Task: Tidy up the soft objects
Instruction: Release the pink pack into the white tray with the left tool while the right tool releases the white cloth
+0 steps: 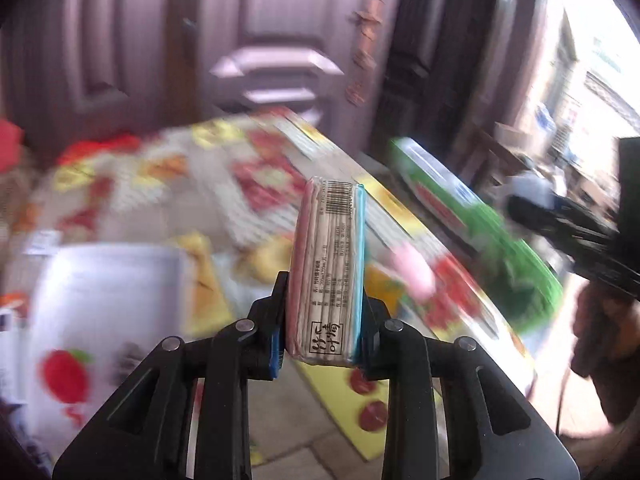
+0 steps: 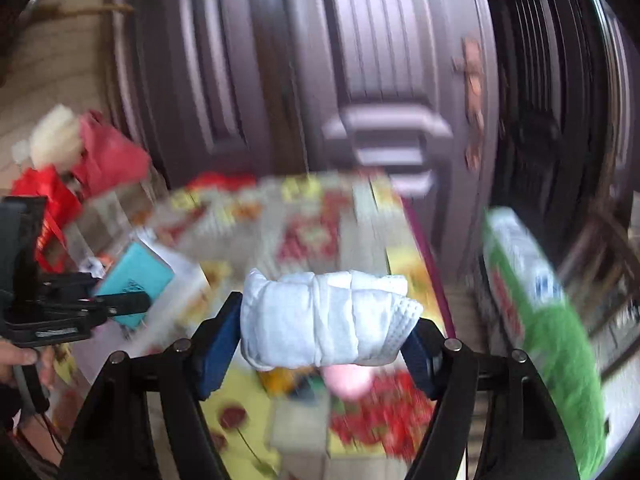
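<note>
My left gripper (image 1: 325, 322) is shut on a flat wrapped pack (image 1: 330, 256) with a barcode, one pink edge and one blue edge; it stands on end between the pads, lifted above the table. In the right wrist view the same pack (image 2: 134, 280) shows its teal face at the left. My right gripper (image 2: 326, 334) is shut on a rolled white cloth bundle (image 2: 320, 308), gripped across its length and held off the table. A small pink soft object (image 2: 348, 380) lies on the flowered tablecloth (image 2: 304, 216) below it, blurred.
A green and white box (image 2: 552, 320) stands beside the table's right edge. A white box with a red apple print (image 1: 100, 300) sits at the left. Red bags (image 2: 100, 160) pile at the far left. A brown panelled door (image 1: 280, 40) is behind.
</note>
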Motion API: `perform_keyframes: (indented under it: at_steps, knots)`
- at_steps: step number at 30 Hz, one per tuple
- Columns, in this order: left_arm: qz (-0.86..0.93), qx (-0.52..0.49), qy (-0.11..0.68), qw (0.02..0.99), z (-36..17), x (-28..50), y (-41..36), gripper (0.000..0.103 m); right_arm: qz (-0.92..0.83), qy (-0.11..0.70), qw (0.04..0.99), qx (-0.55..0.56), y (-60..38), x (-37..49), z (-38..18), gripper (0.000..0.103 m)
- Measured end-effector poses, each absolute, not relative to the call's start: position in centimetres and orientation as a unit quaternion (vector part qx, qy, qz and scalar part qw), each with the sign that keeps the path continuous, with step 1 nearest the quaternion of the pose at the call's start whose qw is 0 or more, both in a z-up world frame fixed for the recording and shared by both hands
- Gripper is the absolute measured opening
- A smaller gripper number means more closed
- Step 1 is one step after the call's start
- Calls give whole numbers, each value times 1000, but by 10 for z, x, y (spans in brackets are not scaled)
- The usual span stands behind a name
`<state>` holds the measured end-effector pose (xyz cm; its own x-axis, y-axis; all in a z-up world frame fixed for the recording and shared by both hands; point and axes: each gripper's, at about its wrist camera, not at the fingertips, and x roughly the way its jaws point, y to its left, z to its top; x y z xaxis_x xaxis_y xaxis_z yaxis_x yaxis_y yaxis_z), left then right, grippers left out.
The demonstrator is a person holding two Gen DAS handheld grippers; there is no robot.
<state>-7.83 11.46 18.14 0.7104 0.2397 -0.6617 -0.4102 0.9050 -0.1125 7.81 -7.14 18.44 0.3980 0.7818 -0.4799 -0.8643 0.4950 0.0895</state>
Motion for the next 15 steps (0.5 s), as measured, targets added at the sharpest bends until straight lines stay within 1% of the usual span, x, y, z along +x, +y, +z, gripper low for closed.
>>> perform_keyframes:
  at_steps: [6,9,15]
  knots:
    - [257,-130,292,912,216,-132,142,26,536,173,826,-7,-48,50,247,73]
    - [275,-134,281,910,222,-154,152,26,550,158,820,2,-36,33,255,73]
    - [301,-132,258,909,234,-195,164,26,567,165,807,18,-14,8,255,73]
